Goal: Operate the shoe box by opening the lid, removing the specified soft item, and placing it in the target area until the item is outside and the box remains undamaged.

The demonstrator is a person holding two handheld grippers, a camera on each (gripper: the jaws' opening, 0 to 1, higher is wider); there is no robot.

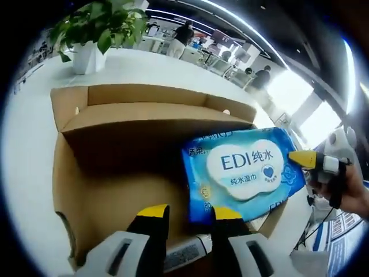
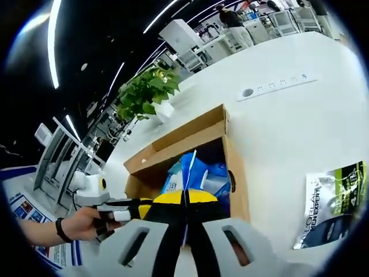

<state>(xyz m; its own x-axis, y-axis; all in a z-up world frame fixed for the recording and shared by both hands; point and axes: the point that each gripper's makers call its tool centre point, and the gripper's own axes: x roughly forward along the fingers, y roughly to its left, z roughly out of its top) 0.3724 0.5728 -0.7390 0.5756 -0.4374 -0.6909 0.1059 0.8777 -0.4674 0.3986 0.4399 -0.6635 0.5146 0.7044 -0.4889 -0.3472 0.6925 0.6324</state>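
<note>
Above the open brown cardboard shoe box (image 2: 190, 151), right tool (image 2: 185, 197) pinches blue wet-wipe pack (image 1: 242, 173); left tool (image 1: 190, 213) gapes empty; best lift straight, clear of walls.

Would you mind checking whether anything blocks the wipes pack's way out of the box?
Nothing visible does: the lid is folded back, and the wipes pack already tilts over the open box's rim in the right gripper.

The left gripper view looks closely down into the open cardboard box (image 1: 115, 173) just ahead; the right gripper view faces the same box (image 2: 190, 167) (potted plant (image 2: 151, 92) beyond, shared too).
</note>
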